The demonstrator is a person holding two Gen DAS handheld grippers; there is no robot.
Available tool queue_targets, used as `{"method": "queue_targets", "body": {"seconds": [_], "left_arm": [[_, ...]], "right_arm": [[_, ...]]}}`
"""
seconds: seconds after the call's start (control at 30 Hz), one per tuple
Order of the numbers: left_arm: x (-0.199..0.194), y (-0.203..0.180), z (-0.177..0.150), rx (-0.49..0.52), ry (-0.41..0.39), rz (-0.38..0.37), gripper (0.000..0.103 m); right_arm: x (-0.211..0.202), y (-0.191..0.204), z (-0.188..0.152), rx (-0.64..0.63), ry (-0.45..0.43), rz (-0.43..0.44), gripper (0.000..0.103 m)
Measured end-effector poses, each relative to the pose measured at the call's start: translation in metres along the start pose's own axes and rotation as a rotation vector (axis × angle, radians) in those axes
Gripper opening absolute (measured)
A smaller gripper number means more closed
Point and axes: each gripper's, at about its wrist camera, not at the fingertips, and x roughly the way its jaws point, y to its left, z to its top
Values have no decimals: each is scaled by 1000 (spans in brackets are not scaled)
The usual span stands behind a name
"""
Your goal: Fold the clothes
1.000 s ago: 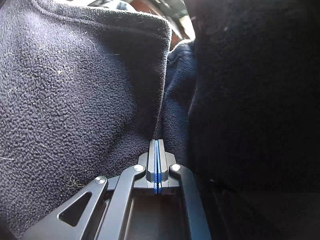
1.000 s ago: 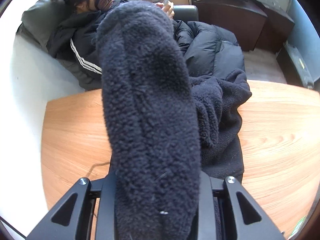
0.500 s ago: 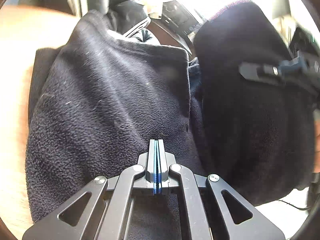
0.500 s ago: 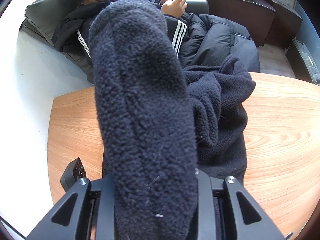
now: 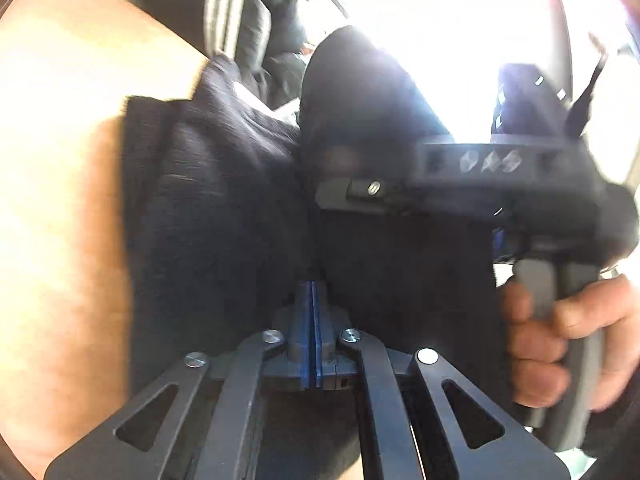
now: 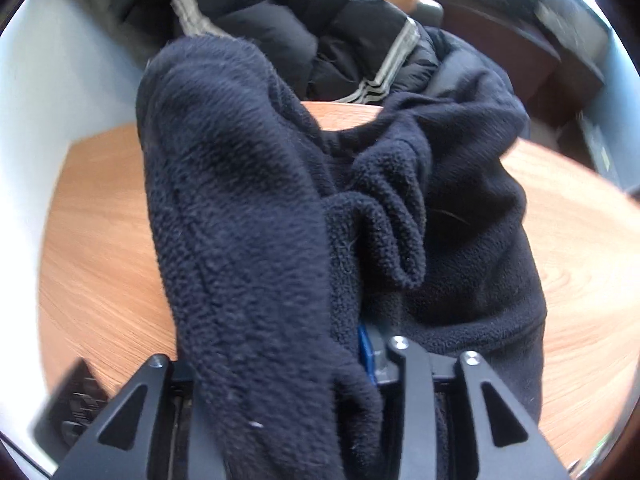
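Observation:
A dark navy fleece garment [image 6: 460, 240] lies bunched on the wooden table [image 6: 100, 220]. A thick roll of the garment [image 6: 240, 220] runs up between the jaws of my right gripper [image 6: 276, 352]. Those jaws are opening, and the blue pad [image 6: 366, 354] shows bare beside the cloth. My left gripper [image 5: 312, 292] has its blue pads together, and the fleece [image 5: 208, 208] folds converge at their tip. In the left wrist view the right gripper [image 5: 336, 196] reaches in from the right over the fleece, held by a hand [image 5: 560, 340].
A person in a dark puffer jacket with white stripes [image 6: 360, 40] sits just beyond the table's far edge. A small black device [image 6: 72, 400] sits at the table's near left corner. Dark wooden furniture [image 6: 540, 32] stands at the back right. Bare tabletop [image 5: 60, 200] shows left of the fleece.
The left gripper has drawn back from the fleece, so the table and the right gripper now show. The right gripper has dropped toward the table, its jaws have widened and the roll sags.

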Motion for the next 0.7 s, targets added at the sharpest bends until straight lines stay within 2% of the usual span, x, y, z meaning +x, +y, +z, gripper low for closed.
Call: {"method": "queue_targets", "body": {"seconds": [0.13,0.17,0.27,0.33,0.37,0.4,0.43,0.5,0.57,0.63,0.7], "left_arm": [[-19,5,-14,-18,-16,38,2],[-24,5,-17,-21,-17,46,2],[-34,0,-27,-19,-25,50,2],[-41,-7,-32,-2,-35,45,3],[-45,-10,-35,6,-40,43,4],[-49,-13,-37,15,-45,40,5],[-51,-17,-39,23,-49,38,6],[-39,-22,-41,33,-44,35,7],[22,-44,-16,44,-22,39,7],[51,-75,42,79,18,40,7],[47,-81,41,110,59,41,12]], "right_arm": [[0,32,0,-125,31,-48,74],[-1,39,0,-156,39,-60,76],[-46,61,-8,-279,-13,33,76],[-86,56,-13,-329,-74,149,77],[-115,48,-18,-352,-115,226,81],[-134,38,-21,-369,-150,264,84],[-152,27,-26,-383,-188,282,88],[-174,-8,-37,-407,-270,260,89],[-168,-42,-53,-443,-290,255,89],[-161,-75,-70,-481,-306,250,87],[-150,-89,-103,-557,-315,255,87]]}}
